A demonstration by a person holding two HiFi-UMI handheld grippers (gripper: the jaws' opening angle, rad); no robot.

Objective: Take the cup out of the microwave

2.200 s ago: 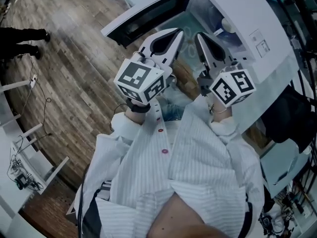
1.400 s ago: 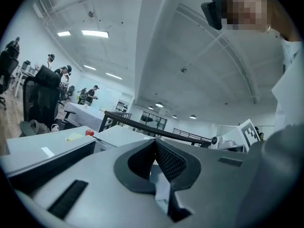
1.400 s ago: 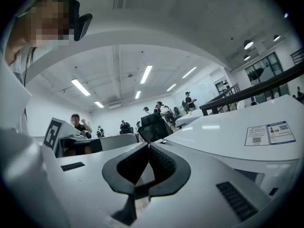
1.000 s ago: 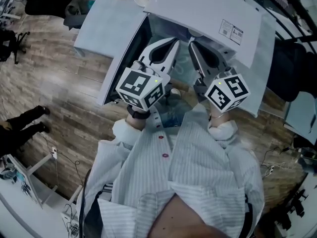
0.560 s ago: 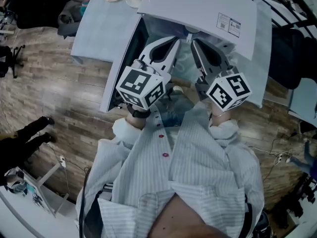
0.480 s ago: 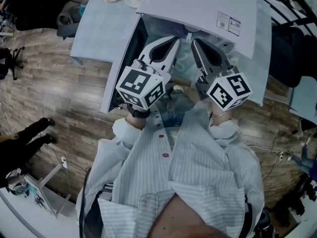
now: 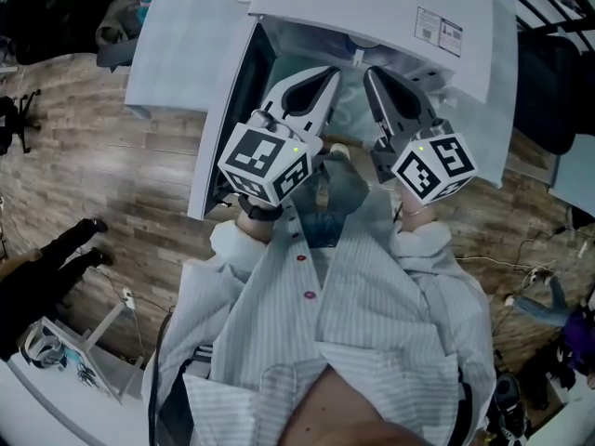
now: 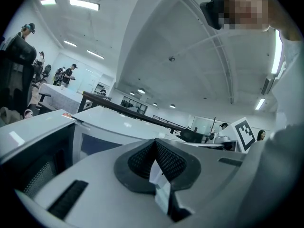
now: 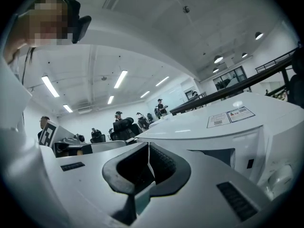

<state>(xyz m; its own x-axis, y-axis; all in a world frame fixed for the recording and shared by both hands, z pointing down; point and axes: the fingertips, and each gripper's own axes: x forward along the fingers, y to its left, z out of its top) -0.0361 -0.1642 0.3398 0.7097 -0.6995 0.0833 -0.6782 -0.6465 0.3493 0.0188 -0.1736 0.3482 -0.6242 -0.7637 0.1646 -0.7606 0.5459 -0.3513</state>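
- A person's striped white shirt point(image 7: 372, 314) fills the lower part of the head view, with a wooden floor point(image 7: 93, 156) to the left of it.
- The left hand-held gripper point(image 7: 329, 64) is held out in front of the chest, its marker cube point(image 7: 265, 161) nearest the body. In the left gripper view its jaws are pressed together with nothing between them point(image 8: 153, 143).
- The right hand-held gripper point(image 7: 371, 69) lies just beside it, with its own marker cube point(image 7: 434, 167). Its jaws are also closed tip to tip and empty point(image 9: 148, 146).
- Both hand-held grippers point into the open front of the white microwave point(image 7: 372, 7), whose door point(image 7: 228, 91) stands swung out to the left.
- The cup cannot be made out in any view. The two hand-held grippers cover most of the cavity, and only a pale greenish patch shows between them.
- A printed label point(image 7: 439, 28) sits on the microwave's top, and a round knob point(image 9: 280, 175) on its front.
- The pale worktop point(image 7: 177, 35) carries on past the door.
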